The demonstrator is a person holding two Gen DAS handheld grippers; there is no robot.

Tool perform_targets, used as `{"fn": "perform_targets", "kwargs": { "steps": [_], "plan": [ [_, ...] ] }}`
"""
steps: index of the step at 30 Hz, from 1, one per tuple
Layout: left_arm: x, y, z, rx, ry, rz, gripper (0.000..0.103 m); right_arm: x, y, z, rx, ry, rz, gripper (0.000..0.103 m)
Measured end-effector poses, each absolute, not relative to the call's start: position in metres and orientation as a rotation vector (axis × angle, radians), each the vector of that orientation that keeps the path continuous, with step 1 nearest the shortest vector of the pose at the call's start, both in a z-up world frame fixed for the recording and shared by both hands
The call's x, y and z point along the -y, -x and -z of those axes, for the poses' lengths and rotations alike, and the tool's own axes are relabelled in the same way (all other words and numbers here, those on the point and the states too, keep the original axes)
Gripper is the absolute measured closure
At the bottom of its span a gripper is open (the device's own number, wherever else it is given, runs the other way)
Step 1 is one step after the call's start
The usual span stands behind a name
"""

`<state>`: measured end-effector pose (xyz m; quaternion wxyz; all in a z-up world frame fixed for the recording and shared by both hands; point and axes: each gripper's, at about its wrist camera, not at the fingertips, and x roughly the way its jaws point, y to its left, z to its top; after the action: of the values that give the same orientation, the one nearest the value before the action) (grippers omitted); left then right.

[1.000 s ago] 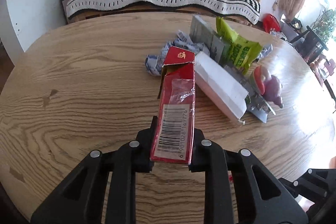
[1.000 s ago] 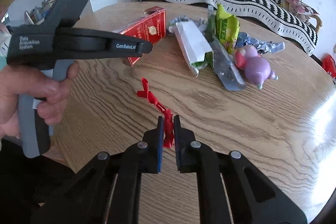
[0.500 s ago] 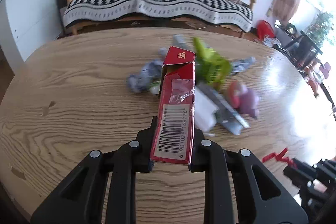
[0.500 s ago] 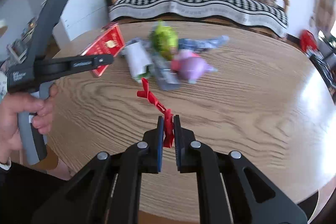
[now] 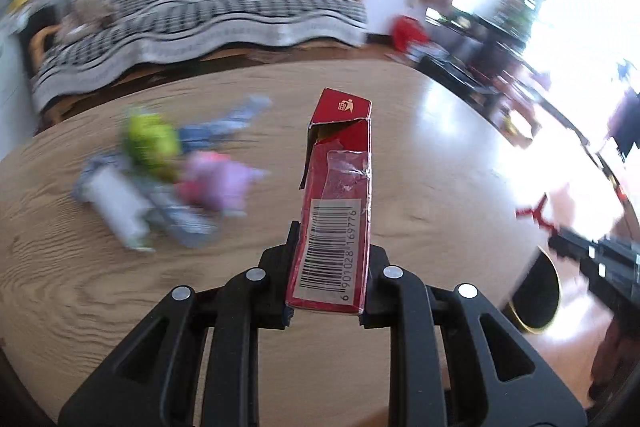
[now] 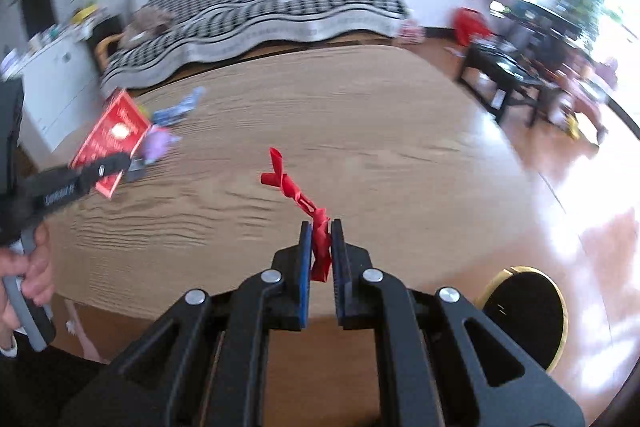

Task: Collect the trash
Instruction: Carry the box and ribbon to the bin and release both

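Note:
My left gripper (image 5: 330, 259) is shut on an opened red carton (image 5: 338, 203) with a barcode and holds it above the wooden table (image 5: 240, 307). The carton also shows in the right wrist view (image 6: 114, 139). My right gripper (image 6: 320, 255) is shut on a twisted red strip (image 6: 296, 193), held over the table's near edge. The strip shows in the left wrist view (image 5: 534, 215) at far right. The remaining trash pile (image 5: 168, 175), blurred, has a green wrapper, a white pack, crumpled blue paper and a pink-purple toy.
A black bin with a gold rim (image 6: 524, 311) stands on the floor beyond the table's right edge; it also shows in the left wrist view (image 5: 536, 291). A striped sofa (image 5: 192, 15) is behind the table. A dark low table (image 6: 512, 75) stands at the right.
Both grippers have swung to the right with their loads. The trash pile has slid to the left of both views, and the black bin has come into sight.

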<state>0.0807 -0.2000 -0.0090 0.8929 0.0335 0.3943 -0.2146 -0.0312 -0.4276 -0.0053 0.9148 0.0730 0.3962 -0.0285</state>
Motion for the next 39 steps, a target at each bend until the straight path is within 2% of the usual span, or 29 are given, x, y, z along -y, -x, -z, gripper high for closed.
{"fn": "perform_targets", "kwargs": {
  "steps": [9, 19, 25, 31, 32, 33, 34, 35, 37, 39],
  "plan": [
    [0.36, -0.017, 0.053, -0.878, -0.198, 0.723, 0.082, 0.58, 0.111, 0.026, -0.824, -0.315, 0.31, 0.093],
    [0.525, 0.046, 0.132, -1.061, -0.213, 0.98, 0.082, 0.703, 0.163, 0.099, -0.982, -0.54, 0.504, 0.093],
    [0.567, 0.054, 0.168, -1.141, -0.233, 1.002, 0.082, 0.733, 0.169, 0.122, -1.031, -0.62, 0.564, 0.093],
    [0.589, 0.049, 0.175, -1.155, -0.23, 1.026, 0.081, 0.741, 0.166, 0.121, -1.025, -0.664, 0.579, 0.093],
    [0.592, 0.048, 0.175, -1.158, -0.227, 1.028, 0.077, 0.742, 0.166, 0.121, -1.022, -0.668, 0.588, 0.093],
    [0.595, 0.047, 0.176, -1.159, -0.226, 1.032, 0.059, 0.741, 0.165, 0.12, -1.022, -0.671, 0.598, 0.092],
    [0.597, 0.045, 0.175, -1.155, -0.218, 1.038, 0.045, 0.742, 0.159, 0.12, -1.024, -0.673, 0.611, 0.086],
    [0.597, 0.044, 0.175, -1.144, -0.213, 1.031, 0.021, 0.743, 0.16, 0.118, -1.017, -0.682, 0.624, 0.06],
    [0.595, 0.043, 0.171, -1.113, -0.195, 1.014, 0.017, 0.739, 0.162, 0.111, -0.973, -0.692, 0.644, 0.02],
    [0.59, 0.041, 0.165, -1.12, -0.189, 1.014, 0.017, 0.738, 0.161, 0.103, -0.95, -0.67, 0.654, 0.02]
  ]
}}
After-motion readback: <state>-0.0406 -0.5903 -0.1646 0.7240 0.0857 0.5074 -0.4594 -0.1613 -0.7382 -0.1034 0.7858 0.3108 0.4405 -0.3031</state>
